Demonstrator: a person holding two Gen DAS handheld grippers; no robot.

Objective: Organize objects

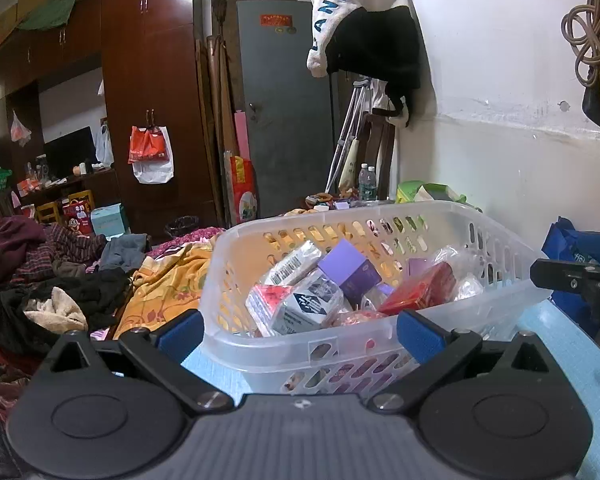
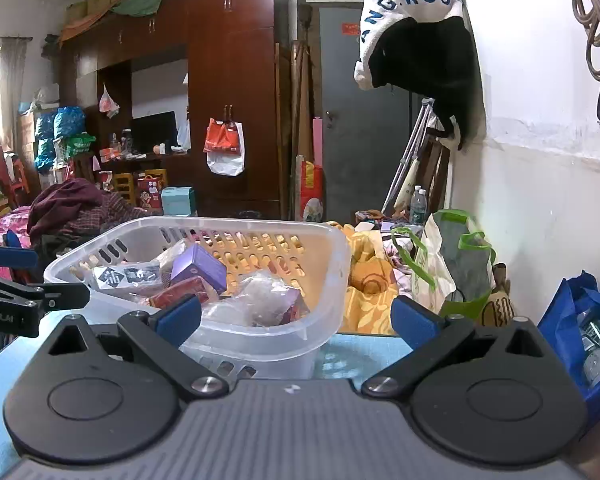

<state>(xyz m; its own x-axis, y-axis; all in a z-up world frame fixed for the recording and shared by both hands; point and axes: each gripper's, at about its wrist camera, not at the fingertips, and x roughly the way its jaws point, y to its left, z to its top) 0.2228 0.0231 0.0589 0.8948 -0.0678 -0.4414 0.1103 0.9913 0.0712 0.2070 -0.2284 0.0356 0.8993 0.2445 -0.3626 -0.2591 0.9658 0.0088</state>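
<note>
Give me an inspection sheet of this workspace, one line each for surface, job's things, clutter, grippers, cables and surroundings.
Surface: light blue tabletop, basket standing on it.
Job's things: translucent white basket filled with small packages, among them a purple box, a red box and clear plastic wrappers.
Clutter: heap of clothes and a yellow patterned blanket beside the table; green-handled bag; blue bag with bottles.
Grippers: left gripper open, empty, facing the basket; right gripper open, empty, its left finger at the basket's rim.
Cables: coiled cord hanging on the wall.
Surroundings: brown wardrobe, grey door, crutches, hoodie hung on the wall.
</note>
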